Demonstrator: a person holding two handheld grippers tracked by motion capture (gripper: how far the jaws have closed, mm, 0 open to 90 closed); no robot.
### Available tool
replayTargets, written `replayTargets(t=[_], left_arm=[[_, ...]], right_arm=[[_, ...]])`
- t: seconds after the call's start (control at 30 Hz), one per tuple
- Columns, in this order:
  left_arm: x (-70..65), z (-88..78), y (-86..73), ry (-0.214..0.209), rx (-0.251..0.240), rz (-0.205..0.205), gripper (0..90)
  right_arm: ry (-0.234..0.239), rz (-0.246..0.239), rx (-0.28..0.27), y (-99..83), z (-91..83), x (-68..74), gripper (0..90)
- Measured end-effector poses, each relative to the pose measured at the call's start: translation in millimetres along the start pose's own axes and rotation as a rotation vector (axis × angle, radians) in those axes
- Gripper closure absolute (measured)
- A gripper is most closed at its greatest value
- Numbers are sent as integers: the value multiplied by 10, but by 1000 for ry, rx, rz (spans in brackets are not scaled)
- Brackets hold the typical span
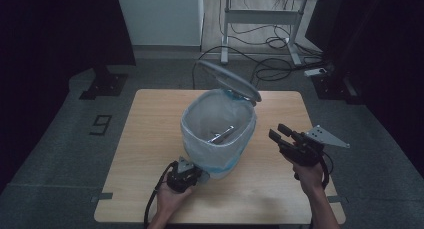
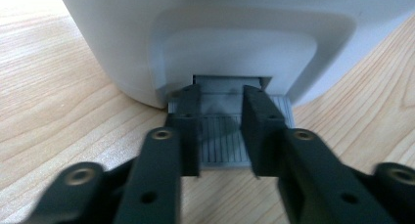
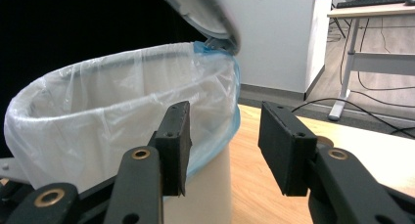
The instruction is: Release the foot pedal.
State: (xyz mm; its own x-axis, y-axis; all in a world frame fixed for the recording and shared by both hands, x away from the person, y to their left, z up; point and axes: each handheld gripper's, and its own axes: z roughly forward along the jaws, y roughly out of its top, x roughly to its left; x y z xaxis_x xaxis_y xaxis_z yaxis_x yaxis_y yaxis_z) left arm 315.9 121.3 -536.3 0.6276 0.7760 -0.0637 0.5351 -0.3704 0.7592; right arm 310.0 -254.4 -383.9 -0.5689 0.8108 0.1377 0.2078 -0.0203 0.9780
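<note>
While the left gripper (image 2: 221,106) rests its parted jaws on the grey pedal (image 2: 230,136), lid (image 1: 231,79) stands up | pedal bin (image 1: 218,131) mid-table: light, stiff plastic, slippery liner, likely to tip; work the pedal | axis upright, mouth up, pedal faces the person | right gripper (image 1: 278,131) gaping, empty, beside the bin.

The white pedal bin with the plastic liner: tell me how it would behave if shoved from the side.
The white pedal bin probably slides or tips easily: it looks like light plastic on smooth wooden table. Its raised grey lid likely shifts weight rearward. The left claw sits over the grey ribbed pedal, which may steady the base. The thin translucent liner seems floppy.
</note>
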Motion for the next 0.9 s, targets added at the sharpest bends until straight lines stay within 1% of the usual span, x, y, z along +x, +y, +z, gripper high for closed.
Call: replayTargets(t=[0.03, 0.07, 0.1, 0.13, 0.2, 0.23, 0.3, 0.37, 0.47, 0.53, 0.63, 0.7, 0.9], left_arm=[[0, 0, 0, 0, 0, 0, 656], [6, -14, 7, -3, -8, -10, 656], [10, -24, 10, -5, -12, -18, 621], [17, -48, 13, -9, -30, -24, 600], [31, -93, 25, -7, -49, -32, 535], [38, -116, 32, -12, -56, -38, 535], [55, -133, 33, -7, -39, -43, 475], [72, -137, 18, -4, -20, -39, 468], [85, -155, 1, 1, -20, -39, 445], [93, -170, -6, 6, -13, -26, 431], [100, -201, -17, 3, -20, -23, 412], [99, -213, -18, 0, -26, -25, 408], [113, -292, -16, -15, -43, -19, 402]], right_arm=[[0, 0, 0, 0, 0, 0, 549], [1, 1, 0, -12, -9, -7, 549], [2, 3, 0, -35, -22, -17, 549], [3, 4, 1, -49, -29, -21, 549], [4, 8, 10, -119, -51, -42, 548], [4, 8, 10, -119, -51, -42, 548], [6, 12, 24, -194, -56, -61, 546], [6, 12, 28, -214, -55, -64, 545], [5, 12, 47, -296, -56, -84, 544], [2, 16, 54, -346, -61, -105, 544], [-4, 26, 72, -443, -80, -152, 543], [-6, 28, 75, -461, -84, -162, 542], [-16, 36, 106, -597, -133, -234, 537]])
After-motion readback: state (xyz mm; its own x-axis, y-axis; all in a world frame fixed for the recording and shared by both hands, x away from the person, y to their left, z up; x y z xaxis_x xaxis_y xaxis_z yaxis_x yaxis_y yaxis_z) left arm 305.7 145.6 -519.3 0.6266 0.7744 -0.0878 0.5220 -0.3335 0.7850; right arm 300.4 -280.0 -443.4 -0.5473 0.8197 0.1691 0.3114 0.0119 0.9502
